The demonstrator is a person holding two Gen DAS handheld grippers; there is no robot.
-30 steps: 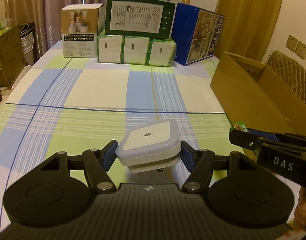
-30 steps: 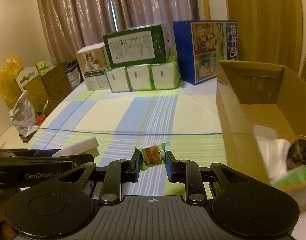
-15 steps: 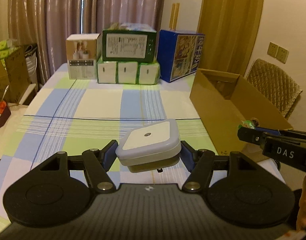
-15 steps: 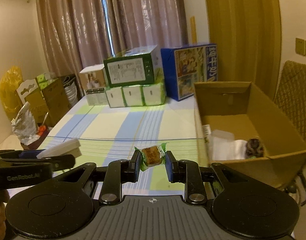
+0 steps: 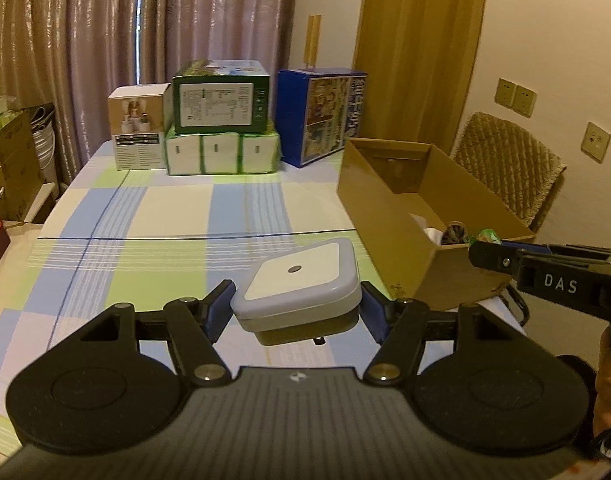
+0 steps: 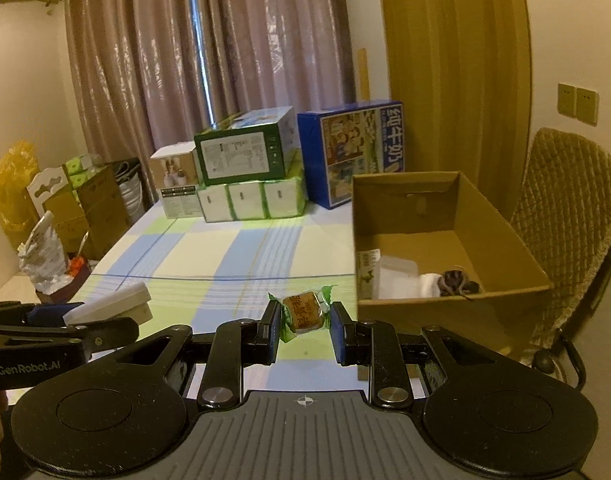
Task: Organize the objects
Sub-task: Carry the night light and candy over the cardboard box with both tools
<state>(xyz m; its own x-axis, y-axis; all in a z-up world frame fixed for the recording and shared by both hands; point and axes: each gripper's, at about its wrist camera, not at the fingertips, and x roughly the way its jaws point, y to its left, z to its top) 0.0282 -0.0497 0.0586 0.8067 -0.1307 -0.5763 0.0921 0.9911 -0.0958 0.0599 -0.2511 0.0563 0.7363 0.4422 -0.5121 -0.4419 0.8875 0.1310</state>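
Observation:
My left gripper (image 5: pixel 295 308) is shut on a square white night-light plug (image 5: pixel 297 284), held above the near end of the checked tablecloth (image 5: pixel 145 216). My right gripper (image 6: pixel 303 330) is shut on a small green-wrapped snack (image 6: pixel 303 312), raised over the table's near right part. An open cardboard box (image 6: pixel 501 240) stands at the table's right edge, holding white packets and a dark furry item (image 6: pixel 451 282). In the left wrist view the right gripper (image 5: pixel 497 254) hangs beside the box (image 5: pixel 389 208) at its near corner. The left gripper (image 6: pixel 105 320) with the plug shows at the left of the right wrist view.
Stacked cartons stand at the table's far end: a white box (image 5: pixel 139 124), a green box (image 5: pixel 221 102) on tissue packs (image 5: pixel 221 154), and a blue milk carton (image 5: pixel 321 114). A wicker chair (image 6: pixel 573 216) sits right of the cardboard box. Boxes and bags crowd the floor at left (image 6: pixel 53 216).
Both grippers have risen and pulled back from the table, each keeping its object. The cardboard box's inside now shows more fully.

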